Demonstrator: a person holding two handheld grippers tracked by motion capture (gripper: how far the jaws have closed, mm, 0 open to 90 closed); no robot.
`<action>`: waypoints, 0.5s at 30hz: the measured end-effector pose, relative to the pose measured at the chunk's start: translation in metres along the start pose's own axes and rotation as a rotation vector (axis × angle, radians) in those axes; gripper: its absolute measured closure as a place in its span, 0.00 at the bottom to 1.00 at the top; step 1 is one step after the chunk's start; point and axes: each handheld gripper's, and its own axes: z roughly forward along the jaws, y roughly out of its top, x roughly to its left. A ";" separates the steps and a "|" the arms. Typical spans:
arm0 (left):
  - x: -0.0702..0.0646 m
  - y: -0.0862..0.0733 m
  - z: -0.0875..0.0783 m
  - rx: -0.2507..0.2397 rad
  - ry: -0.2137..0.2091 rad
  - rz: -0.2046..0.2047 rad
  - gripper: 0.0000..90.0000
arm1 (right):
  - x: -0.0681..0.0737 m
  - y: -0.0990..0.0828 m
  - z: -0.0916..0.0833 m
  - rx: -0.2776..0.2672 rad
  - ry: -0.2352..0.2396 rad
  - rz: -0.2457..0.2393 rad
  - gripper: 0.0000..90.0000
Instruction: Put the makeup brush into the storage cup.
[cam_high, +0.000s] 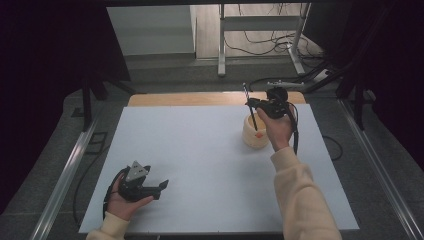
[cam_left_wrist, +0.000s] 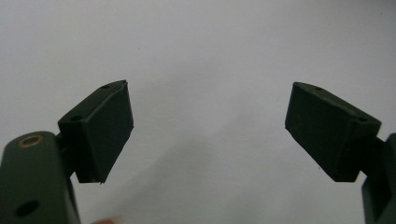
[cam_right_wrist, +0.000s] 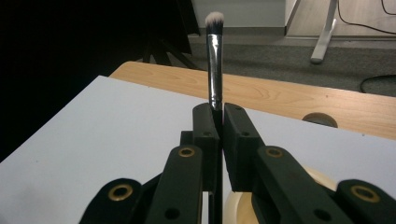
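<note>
Brush clamped in my right claw above the cup; left claw idle, jaws apart.

Near edge of the white table (cam_high: 200, 150): my left gripper (cam_high: 161, 187) rests low in my left hand (cam_high: 125, 202), jaws spread wide, nothing between them. Farther out, right side: my right gripper (cam_high: 250, 104) is closed tight on a makeup brush (cam_right_wrist: 215, 60), bristle tip up, handle end reaching down into the cream cup (cam_high: 254, 135). My right hand (cam_high: 277, 130) is just beside the cup.

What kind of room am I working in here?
Probably a lab recording bay: a white table flanked by dark curtains, with loose cables and a metal stand on the floor behind.
</note>
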 end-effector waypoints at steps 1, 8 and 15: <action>0.000 0.000 0.000 0.000 0.000 0.000 0.17 | -0.001 0.000 0.001 -0.001 -0.006 -0.002 0.93; 0.001 0.000 0.000 -0.001 0.001 -0.002 0.17 | -0.008 0.001 0.006 -0.023 -0.028 0.006 0.93; 0.001 0.000 0.000 0.000 0.000 -0.002 0.17 | -0.018 0.000 0.010 -0.042 -0.050 0.030 0.93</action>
